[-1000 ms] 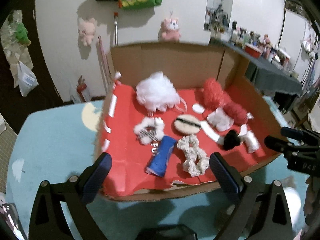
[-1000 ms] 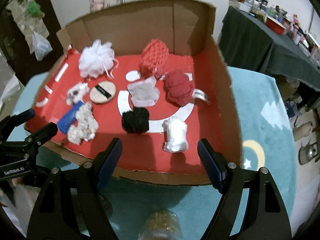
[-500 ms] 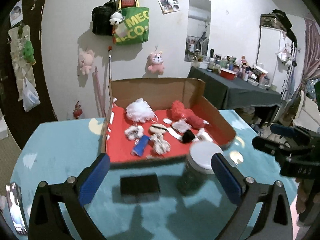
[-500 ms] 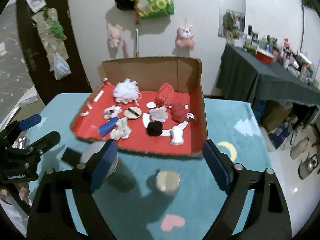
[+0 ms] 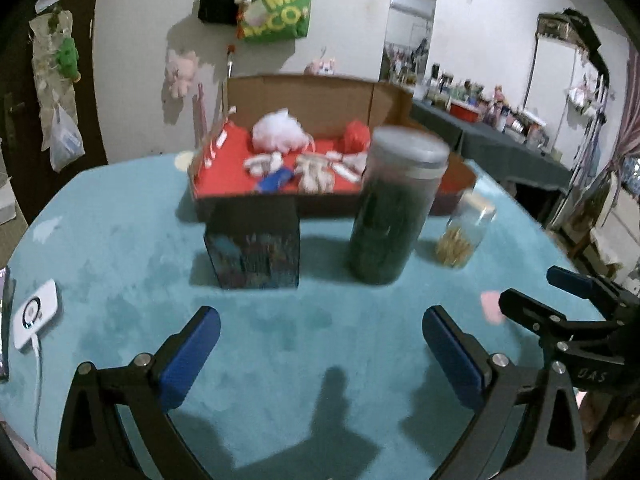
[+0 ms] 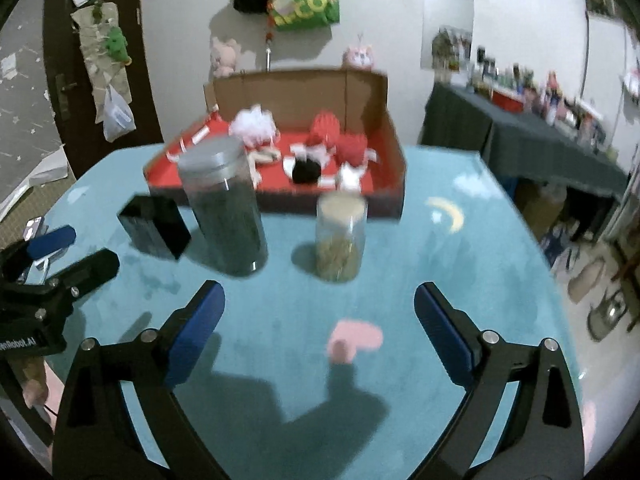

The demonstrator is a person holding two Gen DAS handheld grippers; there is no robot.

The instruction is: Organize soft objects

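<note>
A cardboard box [image 5: 304, 92] with a red floor stands at the far side of the teal table and also shows in the right wrist view [image 6: 394, 168]. In it lie soft things: a white puff [image 5: 278, 134], red knit balls [image 6: 352, 146], a black pompom [image 6: 306, 171], a cream scrunchie [image 5: 314, 172] and a blue item [image 5: 276, 180]. My left gripper [image 5: 320, 346] is open and empty, low over the table near its front. My right gripper [image 6: 318, 316] is open and empty too, well short of the box.
A tall dark jar [image 5: 394, 208] with a grey lid, a black box [image 5: 254, 244] and a small glass jar [image 5: 464, 232] stand between the grippers and the cardboard box. A white device [image 5: 36, 314] lies at the table's left edge. A pink heart [image 6: 354, 338] marks the mat.
Both grippers have pulled back and down from over the box to the table's near side. The jars and black box have come into view in front of them.
</note>
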